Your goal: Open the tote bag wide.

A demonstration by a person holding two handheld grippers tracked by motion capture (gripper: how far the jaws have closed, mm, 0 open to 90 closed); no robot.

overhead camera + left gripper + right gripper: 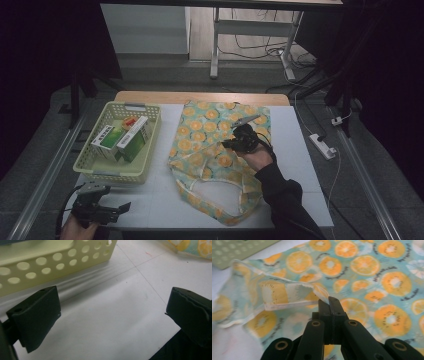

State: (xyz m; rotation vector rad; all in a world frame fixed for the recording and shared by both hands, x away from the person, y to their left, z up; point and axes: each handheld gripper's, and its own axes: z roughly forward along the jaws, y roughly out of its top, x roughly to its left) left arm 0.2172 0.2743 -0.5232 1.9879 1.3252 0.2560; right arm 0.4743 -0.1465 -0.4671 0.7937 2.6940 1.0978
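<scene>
The left gripper [107, 212] sits nearest the high view's camera, at the near-left corner of the surface [165, 195], jaws wide apart with nothing between them, just in front of the basket.

The white surface carries everything here. On it the fruit-print fabric bag [220, 150] lies flat across the middle, its mouth and handles toward the person. Left of it, just apart, stands the pale yellow perforated basket [97, 170], which holds a few green-and-white boxes [122, 140] leaning together.

The right gripper [329, 305] is pinched tight on the hemmed edge of the bag [294, 303], and the upper layer of cloth is lifted off the layer beneath, so the mouth has begun to part.

Judging from this, the work looks to be opening the bag to load the boxes. It seems at an early stage: the edge is caught and raised, but the opening is still shallow, every box remains in the basket, and the left gripper has taken nothing.
</scene>
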